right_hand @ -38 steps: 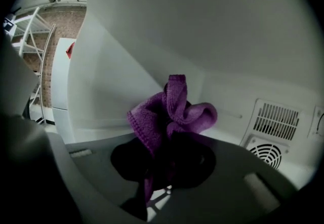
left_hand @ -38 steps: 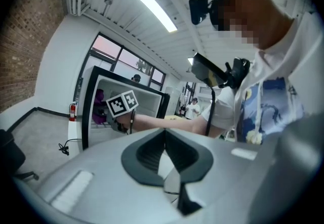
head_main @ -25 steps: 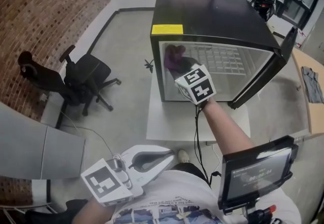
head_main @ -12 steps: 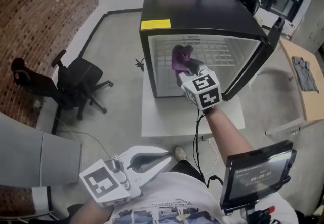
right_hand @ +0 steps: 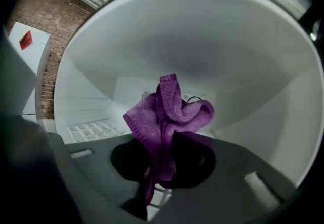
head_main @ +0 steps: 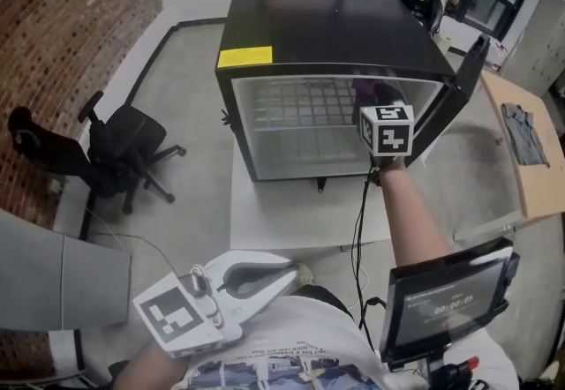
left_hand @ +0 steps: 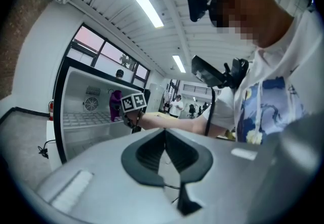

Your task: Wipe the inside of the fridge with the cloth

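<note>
Wiping step in hand inside a small black fridge (head_main: 327, 26), door swung open. Right gripper (right_hand: 162, 134) reaching into the white cavity toward its right side, tongs pinching a crumpled purple cloth (right_hand: 169, 109). Left gripper (left_hand: 164, 139) idle, low by the waist, tongs pressed together on nothing. Next, probably: pressing the cloth flat against a wall and sweeping across.

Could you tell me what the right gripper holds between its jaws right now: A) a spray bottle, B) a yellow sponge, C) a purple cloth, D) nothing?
C: the right gripper view shows the right gripper shut on a bunched purple cloth inside the white fridge.
</note>
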{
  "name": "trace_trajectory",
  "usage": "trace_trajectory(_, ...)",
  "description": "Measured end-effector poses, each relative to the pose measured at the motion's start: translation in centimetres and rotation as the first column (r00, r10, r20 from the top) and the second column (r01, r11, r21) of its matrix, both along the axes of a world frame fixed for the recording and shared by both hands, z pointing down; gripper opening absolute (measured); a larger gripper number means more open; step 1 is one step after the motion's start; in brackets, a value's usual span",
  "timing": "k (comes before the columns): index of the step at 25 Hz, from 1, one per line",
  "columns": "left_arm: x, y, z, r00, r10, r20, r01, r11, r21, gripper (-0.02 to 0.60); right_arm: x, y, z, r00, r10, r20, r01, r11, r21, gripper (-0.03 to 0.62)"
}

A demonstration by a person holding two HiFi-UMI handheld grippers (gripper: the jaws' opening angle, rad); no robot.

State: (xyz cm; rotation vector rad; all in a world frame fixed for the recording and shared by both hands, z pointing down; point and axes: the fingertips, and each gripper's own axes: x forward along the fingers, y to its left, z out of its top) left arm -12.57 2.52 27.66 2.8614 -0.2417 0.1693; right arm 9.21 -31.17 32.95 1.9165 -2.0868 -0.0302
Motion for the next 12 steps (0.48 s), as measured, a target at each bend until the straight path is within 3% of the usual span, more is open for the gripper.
trace_trajectory(5,0.7,-1.8,-0.2,1.000,-0.029,0.003,0.029,1.000,0.003,0.006,2.2,-3.2,-0.2,0.999,0.036,0.025,-0.036,0.999,-0.009,0.080)
trace_trajectory(12,0.6,-3.6,-0.1,0.996,-0.086,0.007,0.086,0.996,-0.004,0.006,1.7,-6.6,0.8,1.000,0.019,0.013,-0.018,0.999,-0.044,0.080)
